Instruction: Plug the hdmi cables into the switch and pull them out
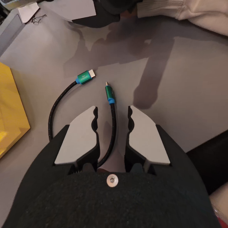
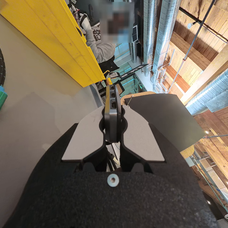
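A short black braided HDMI cable (image 1: pixel 51 116) lies in a loop on the grey table (image 1: pixel 172 98). Both its green plugs with blue collars are free: one (image 1: pixel 86 77) lies flat at the far left, the other (image 1: pixel 109 93) lies on its edge just ahead of my left gripper (image 1: pixel 112 108). That gripper is open and hovers over the cable, which runs between its fingers. My right gripper (image 2: pixel 112 108) is shut on the dark HDMI switch (image 2: pixel 111 111), held on edge with its row of three ports facing the camera. All three ports are empty.
A yellow bin (image 1: pixel 11 108) stands at the table's left edge and also shows in the right wrist view (image 2: pixel 55 40). A person in a grey sweatshirt (image 2: pixel 98 46) sits beyond it. A light sleeve (image 1: pixel 191 13) and white paper (image 1: pixel 29 13) lie at the far side. The tips of one gripper are about 20 cm away from the tips of the other.
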### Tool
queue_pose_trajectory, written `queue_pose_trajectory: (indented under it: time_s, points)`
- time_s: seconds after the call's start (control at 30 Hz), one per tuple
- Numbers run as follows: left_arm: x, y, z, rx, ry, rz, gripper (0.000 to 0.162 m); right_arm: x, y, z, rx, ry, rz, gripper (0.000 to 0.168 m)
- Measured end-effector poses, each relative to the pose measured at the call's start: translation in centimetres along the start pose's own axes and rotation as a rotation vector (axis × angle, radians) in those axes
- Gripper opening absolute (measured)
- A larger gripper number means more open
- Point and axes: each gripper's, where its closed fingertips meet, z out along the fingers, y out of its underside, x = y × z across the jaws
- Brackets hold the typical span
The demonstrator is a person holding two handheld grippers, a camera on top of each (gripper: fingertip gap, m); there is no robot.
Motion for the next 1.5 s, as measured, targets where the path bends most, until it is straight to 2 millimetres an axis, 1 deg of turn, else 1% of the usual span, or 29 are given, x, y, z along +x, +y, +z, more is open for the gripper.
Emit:
queue_pose_trajectory:
  time_s: [0.1, 0.2, 0.27, 0.33, 0.4, 0.5, 0.57, 0.63, 0.8, 0.87, 0.97, 1.03, 1.1, 1.2, 1.3, 1.5]
  points:
    - [0.2, -0.1, 0.8, -0.022, 0.004, -0.031, 0.043, -0.1, 0.0, 0.0, 0.001, -0.003, -0.001, 0.022]
    - [0.6, 0.6, 2.0, -0.063, 0.044, -0.073, 0.039, -0.1, -0.1, 0.0, 0.002, -0.006, -0.002, 0.022]
    - [0.7, 0.7, 2.6, -0.059, 0.091, -0.119, 0.01, -0.1, -0.1, 0.0, 0.003, -0.006, -0.001, 0.022]
    - [0.7, 0.6, 2.7, -0.069, 0.171, -0.2, 0.009, -0.1, -0.1, 0.0, 0.003, -0.006, 0.001, 0.022]
    - [0.6, 0.2, 2.4, -0.061, 0.274, -0.339, 0.009, -0.1, -0.1, 0.0, 0.004, -0.006, 0.002, 0.021]
    - [-0.6, -0.2, 2.0, -0.028, 0.383, -0.501, 0.008, 0.0, -0.1, -0.1, 0.009, -0.002, 0.007, 0.022]
    - [-1.5, -1.1, 1.2, 0.021, 0.452, -0.568, 0.008, 0.1, -0.3, -0.2, 0.019, 0.004, 0.012, 0.022]
    - [-2.6, -2.5, 0.2, 0.07, 0.526, -0.641, 0.008, 0.3, -0.5, -0.3, 0.034, 0.012, 0.018, 0.022]
    - [-5.8, -7.3, -2.8, 0.195, 0.787, -0.856, 0.008, 1.0, -1.4, -0.8, 0.075, 0.05, 0.019, 0.022]
    - [-6.8, -9.1, -3.4, 0.23, 0.885, -0.931, 0.008, 1.0, -1.5, -0.8, 0.076, 0.06, 0.009, 0.022]
    - [-7.3, -11.1, -3.7, 0.233, 1.041, -1.051, 0.008, 1.2, -1.6, -0.9, 0.077, 0.075, -0.003, 0.022]
    - [-7.4, -11.7, -3.0, 0.205, 1.082, -1.101, 0.008, 1.3, -1.5, -0.8, 0.071, 0.085, -0.007, 0.022]
    - [-7.3, -11.9, -2.2, 0.177, 1.096, -1.115, 0.008, 1.3, -1.5, -0.9, 0.073, 0.084, -0.01, 0.022]
    - [-7.3, -11.9, -1.4, 0.122, 1.133, -1.161, 0.008, 1.2, -1.6, -0.9, 0.076, 0.084, -0.023, 0.022]
    - [-7.5, -12.0, -1.1, 0.082, 1.175, -1.197, 0.008, 1.1, -1.7, -0.9, 0.077, 0.084, -0.03, 0.022]
    - [-7.2, -12.1, -0.9, 0.017, 1.211, -1.206, 0.008, 0.9, -1.8, -0.8, 0.08, 0.076, -0.042, 0.022]
